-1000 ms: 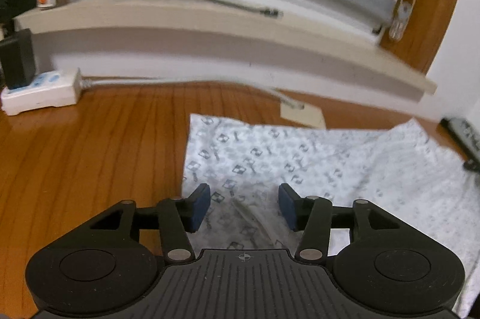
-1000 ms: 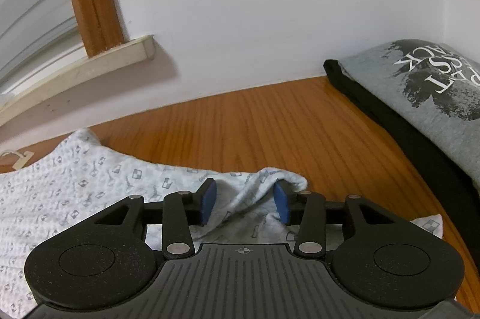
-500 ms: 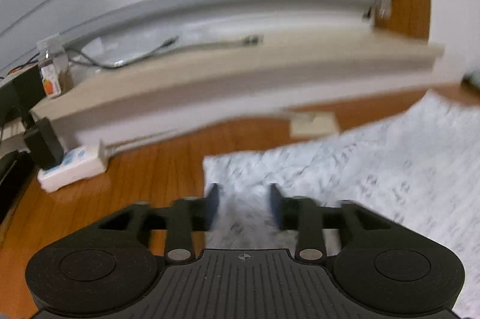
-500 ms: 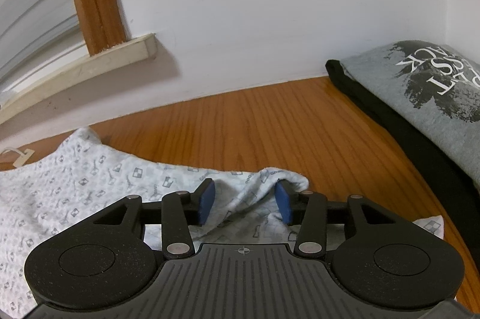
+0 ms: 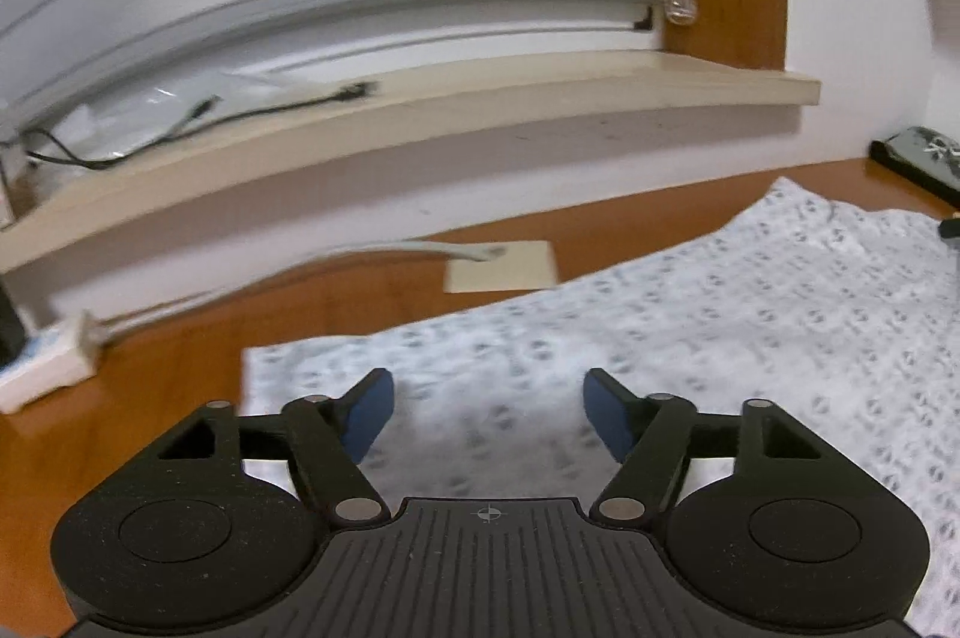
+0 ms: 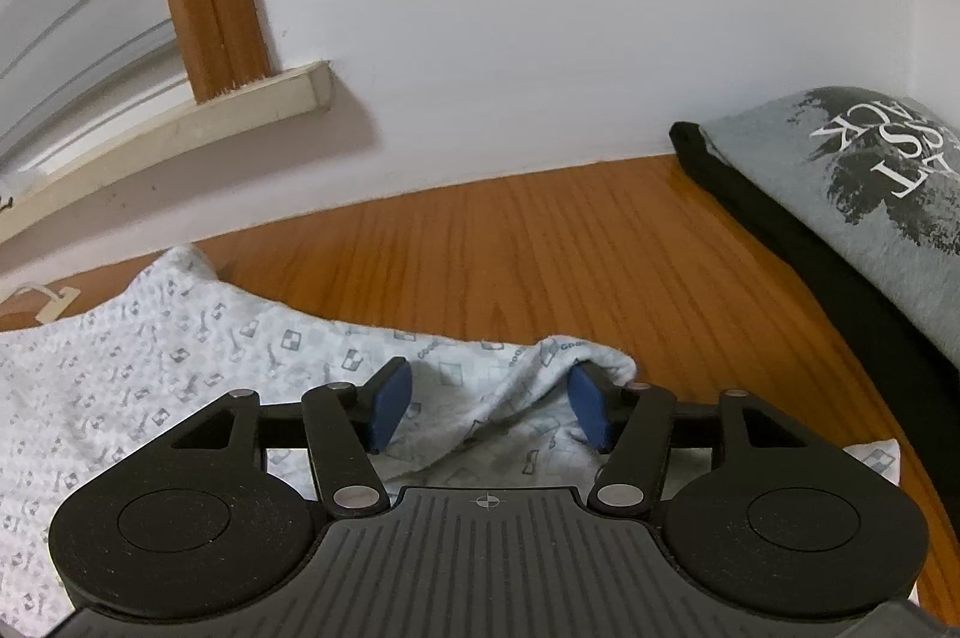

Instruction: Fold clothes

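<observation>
Left wrist view: left gripper [image 5: 487, 413] jaws spread wide and opening, nothing pinched; the patterned white garment [image 5: 690, 338] lies flat under and ahead of the pads, its near-left corner just left of the left pad. Reads as a release after laying that edge down, so the cloth sits flat on the wooden table [image 5: 150, 374] rather than bunched. Frame is motion-blurred; can't tell if the pads touch the fabric. Power strip [image 5: 45, 365] and a paper card [image 5: 501, 266] sit clear of the cloth, so no snag risk there. Right wrist view: right gripper [image 6: 487, 407] jaws part-open and opening; a raised fold of the garment [image 6: 180, 338] sits between the pads, its hump against the right pad, not clamped as far as I can see. Probably letting go of the far edge to match the left. Folded grey printed shirt [image 6: 888, 194] stacked at right, well apart, likely the done pile.
</observation>
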